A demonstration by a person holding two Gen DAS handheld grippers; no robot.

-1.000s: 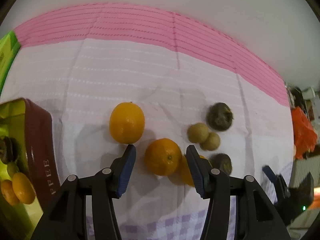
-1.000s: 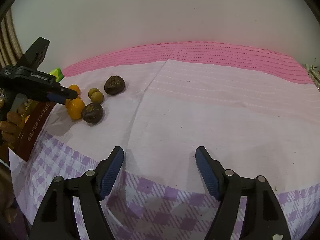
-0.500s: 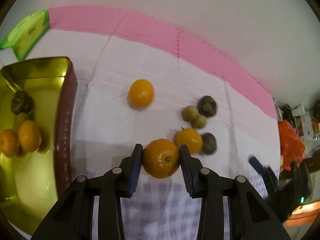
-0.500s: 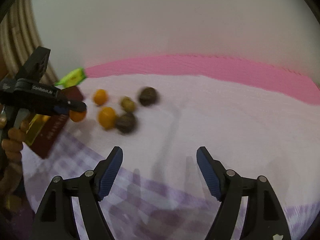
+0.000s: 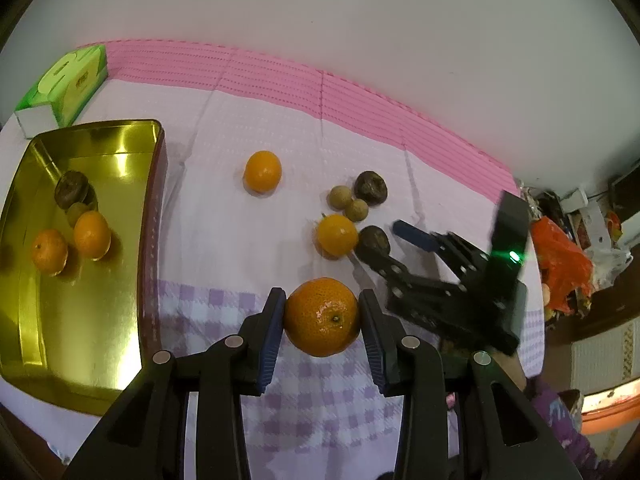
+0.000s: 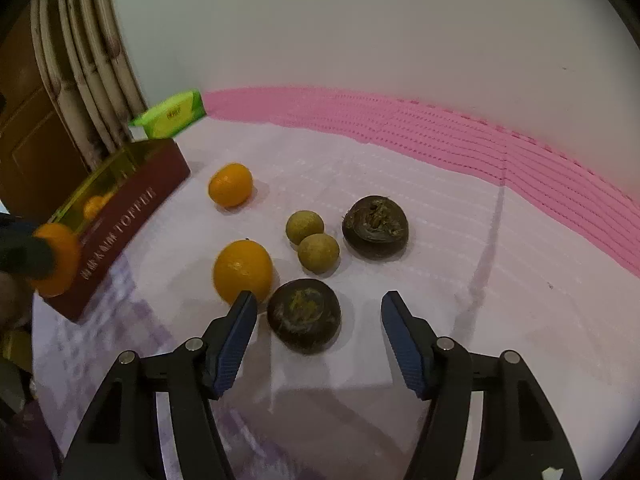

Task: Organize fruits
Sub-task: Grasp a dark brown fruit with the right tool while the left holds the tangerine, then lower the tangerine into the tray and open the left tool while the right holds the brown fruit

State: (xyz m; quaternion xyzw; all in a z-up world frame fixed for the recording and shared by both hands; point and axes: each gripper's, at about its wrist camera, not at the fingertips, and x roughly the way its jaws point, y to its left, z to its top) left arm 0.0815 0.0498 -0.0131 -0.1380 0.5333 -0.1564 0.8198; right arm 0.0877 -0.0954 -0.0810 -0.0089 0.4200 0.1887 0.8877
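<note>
Left wrist view: left hand-held gripper now clamped on the mandarin, lifted clear of the tablecloth where a second ago it sat among the loose fruit. Gold tin swung into sight at left, four fruits inside, plenty of bare floor; near wall to clear on the way in

Right wrist view: right hand-held gripper closed in on the pile, fingers wide apart, straddling the dark fruit. Orange just beside the left finger, tight there; open cloth to the right
</note>
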